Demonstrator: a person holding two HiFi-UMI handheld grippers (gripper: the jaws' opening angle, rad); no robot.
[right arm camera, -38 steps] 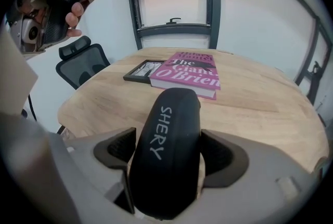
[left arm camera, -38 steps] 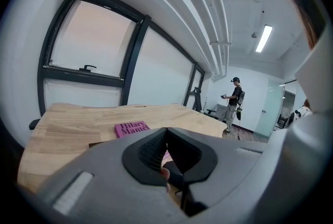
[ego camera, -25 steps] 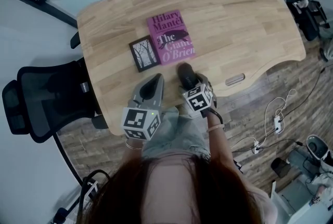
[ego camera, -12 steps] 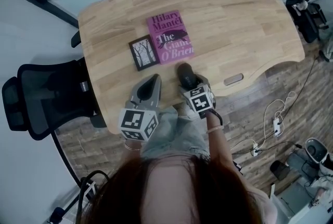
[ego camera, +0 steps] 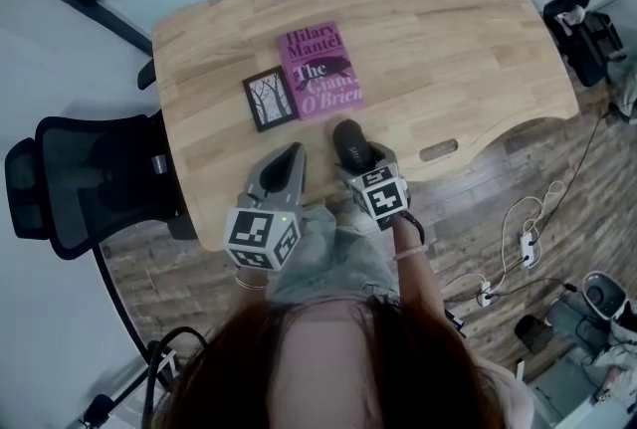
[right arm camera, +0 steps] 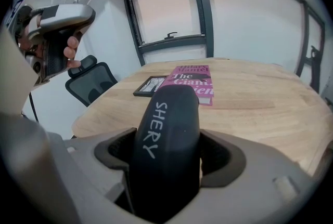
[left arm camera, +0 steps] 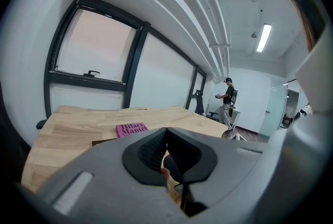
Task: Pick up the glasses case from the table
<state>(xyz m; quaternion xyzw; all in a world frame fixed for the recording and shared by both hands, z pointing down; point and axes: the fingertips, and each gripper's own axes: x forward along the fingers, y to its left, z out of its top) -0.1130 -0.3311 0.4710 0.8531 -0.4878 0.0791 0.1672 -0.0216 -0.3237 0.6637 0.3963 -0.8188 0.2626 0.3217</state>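
A black glasses case (right arm camera: 167, 140) with white lettering lies lengthwise between the jaws of my right gripper (right arm camera: 169, 158), which is shut on it. In the head view the glasses case (ego camera: 350, 144) sticks out ahead of the right gripper (ego camera: 359, 161), lifted over the near edge of the wooden table (ego camera: 448, 39). My left gripper (ego camera: 287, 161) hangs beside it to the left, jaws closed together with nothing in them. In the left gripper view the left gripper (left arm camera: 167, 151) shows its pads meeting.
A pink book (ego camera: 318, 71) and a small dark picture card (ego camera: 270, 100) lie mid-table, beyond the grippers. A black office chair (ego camera: 85, 183) stands left of the table. Cables and a power strip (ego camera: 529, 240) lie on the floor at right. A person (left arm camera: 227, 101) stands far off.
Both grippers have drifted slightly toward me and leftward, the right one still carrying the case. The book and card stay put.
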